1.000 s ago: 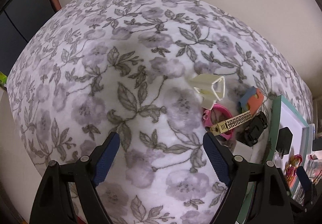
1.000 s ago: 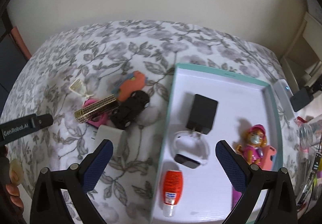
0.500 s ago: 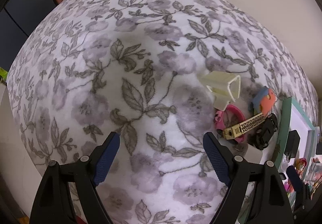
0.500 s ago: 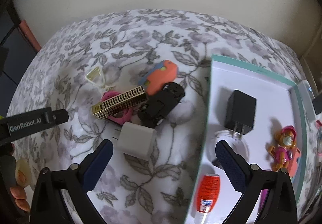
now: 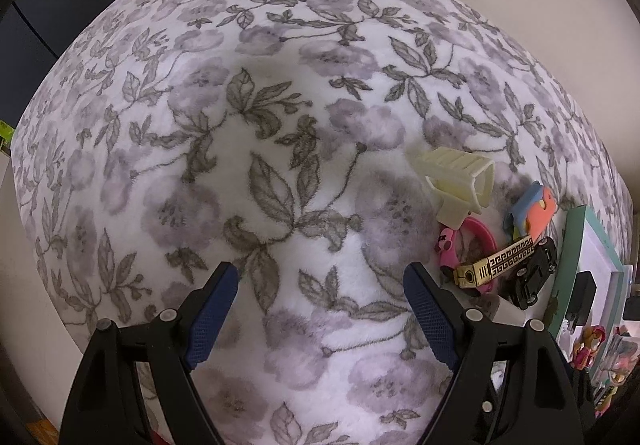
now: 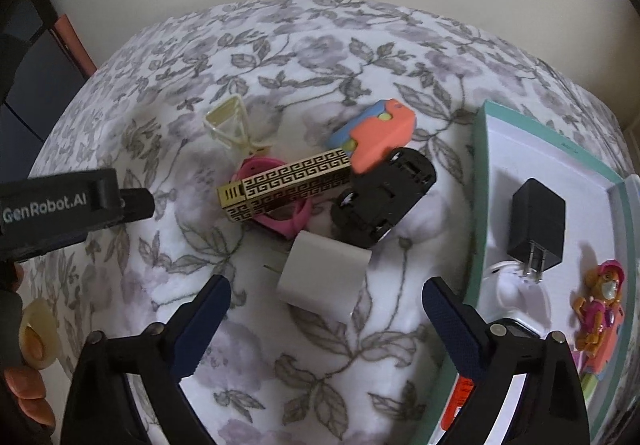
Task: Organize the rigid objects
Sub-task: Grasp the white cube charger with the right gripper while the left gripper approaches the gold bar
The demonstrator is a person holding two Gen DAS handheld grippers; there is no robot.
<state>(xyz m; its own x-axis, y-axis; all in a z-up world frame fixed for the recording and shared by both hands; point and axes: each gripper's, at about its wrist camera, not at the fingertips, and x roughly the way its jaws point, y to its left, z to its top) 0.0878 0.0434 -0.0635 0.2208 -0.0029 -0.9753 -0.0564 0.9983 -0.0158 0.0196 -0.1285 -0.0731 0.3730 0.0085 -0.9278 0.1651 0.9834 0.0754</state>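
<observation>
A pile of small objects lies on the floral blanket (image 6: 304, 57): a white charger block (image 6: 322, 279), a black toy car (image 6: 382, 199), a gold patterned bar (image 6: 286, 183) over a pink band (image 6: 280, 219), an orange-and-blue toy (image 6: 380, 135) and a cream hair clip (image 6: 230, 123). My right gripper (image 6: 326, 301) is open and empty, with the white charger block just ahead between its fingers. My left gripper (image 5: 320, 285) is open and empty over bare blanket; the pile lies to its right, with the hair clip (image 5: 460, 181) nearest.
A teal-rimmed white tray (image 6: 486, 181) at the right holds a black charger (image 6: 536, 225), a toy figure (image 6: 600, 305), a white band and a red tube. The left gripper's body (image 6: 60, 205) shows at the left of the right wrist view. A wall lies behind the bed.
My right gripper has moved left from over the tray to the pile, now framing the white charger block. My left gripper has drifted slightly closer to the blanket.
</observation>
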